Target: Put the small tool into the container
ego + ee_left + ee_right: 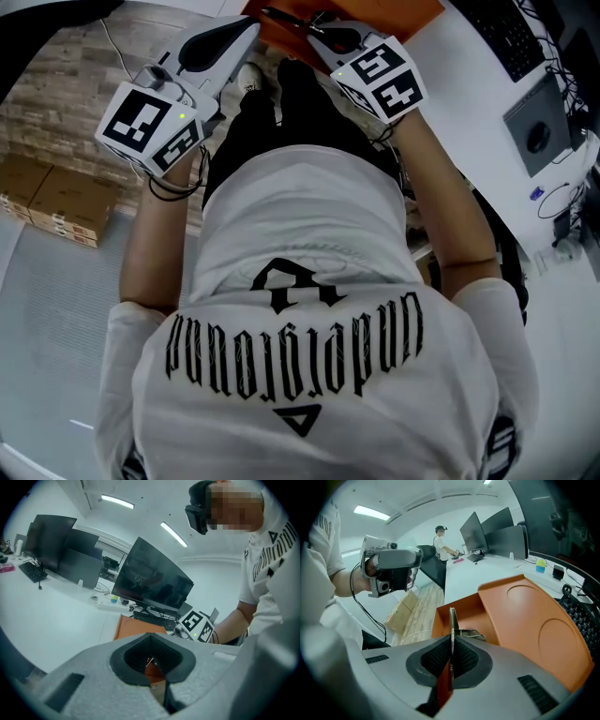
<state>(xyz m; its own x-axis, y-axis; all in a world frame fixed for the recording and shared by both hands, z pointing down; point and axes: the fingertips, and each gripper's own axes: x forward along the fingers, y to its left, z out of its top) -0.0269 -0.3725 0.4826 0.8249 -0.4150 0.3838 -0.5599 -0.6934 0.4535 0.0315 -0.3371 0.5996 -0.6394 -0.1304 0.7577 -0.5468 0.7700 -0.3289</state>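
My right gripper (317,34) (451,657) is shut on the small tool (452,623), a thin metal piece that stands edge-on between the pads. It hangs over the open orange container (380,13) (464,616), whose lid (534,620) lies flat to the right. A metal part (468,633) shows just above the box floor. In the head view the tool (289,19) shows as a thin dark piece. To the left, my left gripper (239,33) (154,667) is held up off the desk, jaws together, nothing seen in them. It looks toward the container (136,627).
The white desk (469,84) carries a keyboard (511,37), a grey device (539,127) and monitors (150,581). Cardboard boxes (56,202) lie on the floor at left. Another person (440,541) stands far back at a desk.
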